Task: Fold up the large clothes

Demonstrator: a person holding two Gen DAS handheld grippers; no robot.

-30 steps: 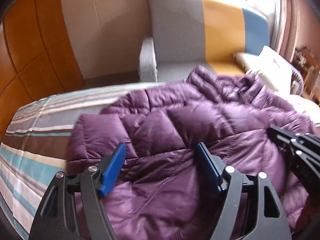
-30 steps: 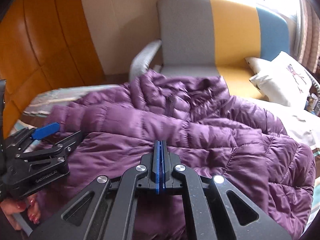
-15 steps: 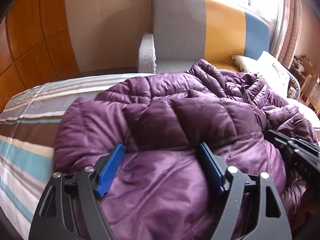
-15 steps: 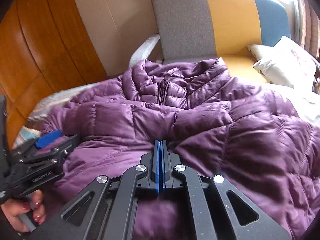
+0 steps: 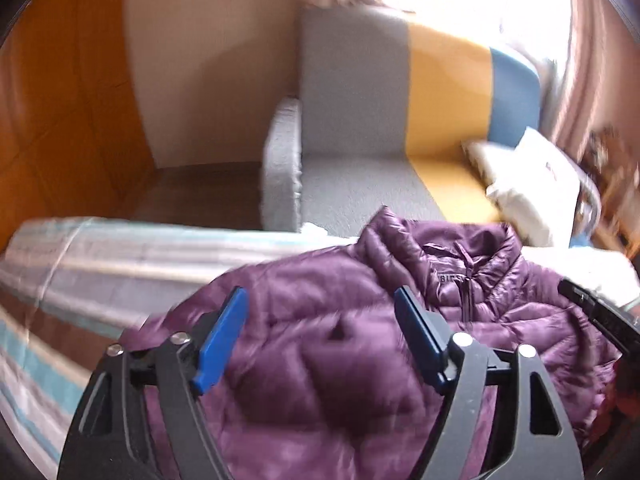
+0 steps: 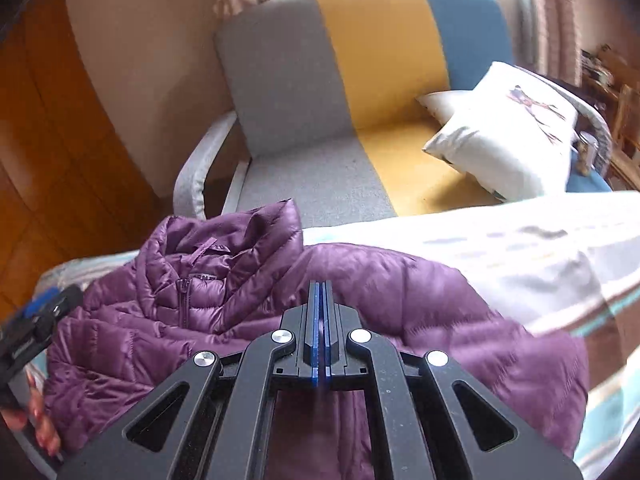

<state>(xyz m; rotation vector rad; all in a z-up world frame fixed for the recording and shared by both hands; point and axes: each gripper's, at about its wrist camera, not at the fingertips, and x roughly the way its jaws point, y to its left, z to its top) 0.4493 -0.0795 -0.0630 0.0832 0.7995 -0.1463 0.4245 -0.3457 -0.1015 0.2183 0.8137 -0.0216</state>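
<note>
Both my grippers tilt down over a purple puffer jacket (image 6: 400,304) lying on a striped bedspread (image 5: 80,256).

My left gripper (image 5: 320,316) has just been narrowing, its jaws spread above the quilting, nothing pinched. My right gripper (image 6: 321,300) has its jaws pressed together, empty, beside the collar.

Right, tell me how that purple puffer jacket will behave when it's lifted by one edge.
The purple puffer jacket will probably flop and drape rather than hold shape: its quilted panels already bunch and crease on the striped bedcover. The shiny shell looks slippery, so a shallow pinch may slide off. Its puffy filling suggests it is light for its bulk.
</note>
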